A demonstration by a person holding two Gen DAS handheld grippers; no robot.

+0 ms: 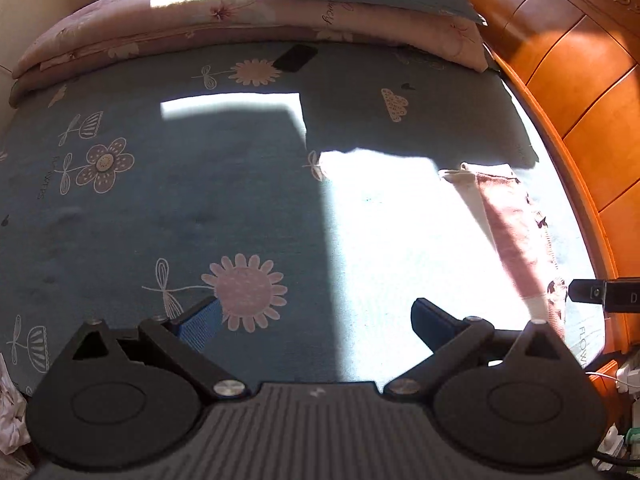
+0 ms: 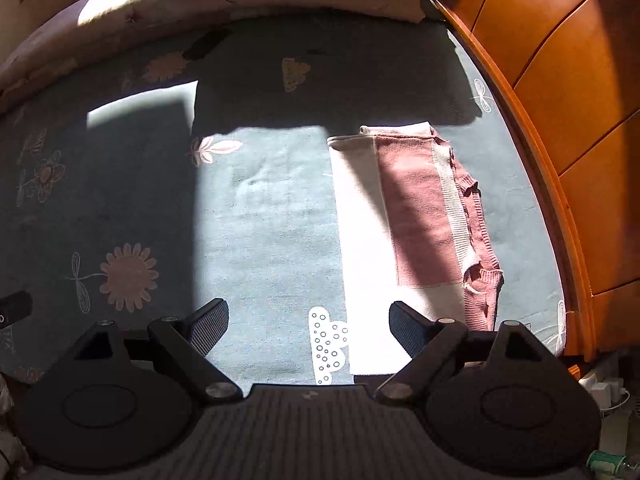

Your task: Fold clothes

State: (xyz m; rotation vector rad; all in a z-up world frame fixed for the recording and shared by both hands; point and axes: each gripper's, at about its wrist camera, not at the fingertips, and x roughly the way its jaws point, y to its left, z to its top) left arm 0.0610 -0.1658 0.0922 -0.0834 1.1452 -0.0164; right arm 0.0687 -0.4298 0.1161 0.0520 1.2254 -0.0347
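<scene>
The left gripper [image 1: 316, 320] is hovering over the blue flowered bedsheet [image 1: 160, 208], its fingers spread wide and holding nothing. The folded pink and cream sweater [image 1: 508, 232] is lying well off to its right, flat on the sheet beside the wooden headboard [image 1: 580, 100]. The right gripper [image 2: 308, 324] is also hanging with fingers wide apart and empty; in its view the sweater [image 2: 416, 220] is resting just ahead of the right finger [image 2: 408, 328], whose tip is overlapping the sweater's near cream edge. Contact cannot be judged
</scene>
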